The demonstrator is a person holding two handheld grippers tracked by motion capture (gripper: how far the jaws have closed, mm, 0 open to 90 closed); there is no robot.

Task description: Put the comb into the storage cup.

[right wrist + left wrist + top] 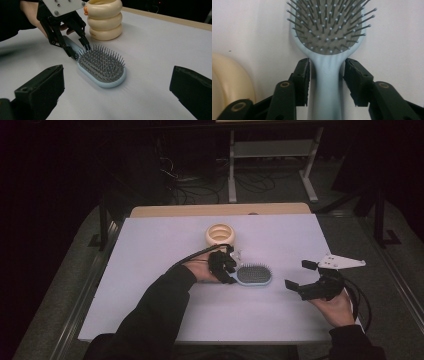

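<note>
I have the left gripper (327, 75) straddling the brush (328, 45) neck, not yet pinching, to lift it; right gripper (117, 92) wide.

A: Count on my feed?
B: I see one hairbrush (254, 275), one ringed cup (221, 236), one table (150, 250). Two grippers: left (231, 265), right (298, 275).

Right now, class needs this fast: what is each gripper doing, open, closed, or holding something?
Left gripper: jaws around the hairbrush handle, gaps visible on both sides, so open, not yet gripping.
Right gripper: wide open, holding nothing.
</note>
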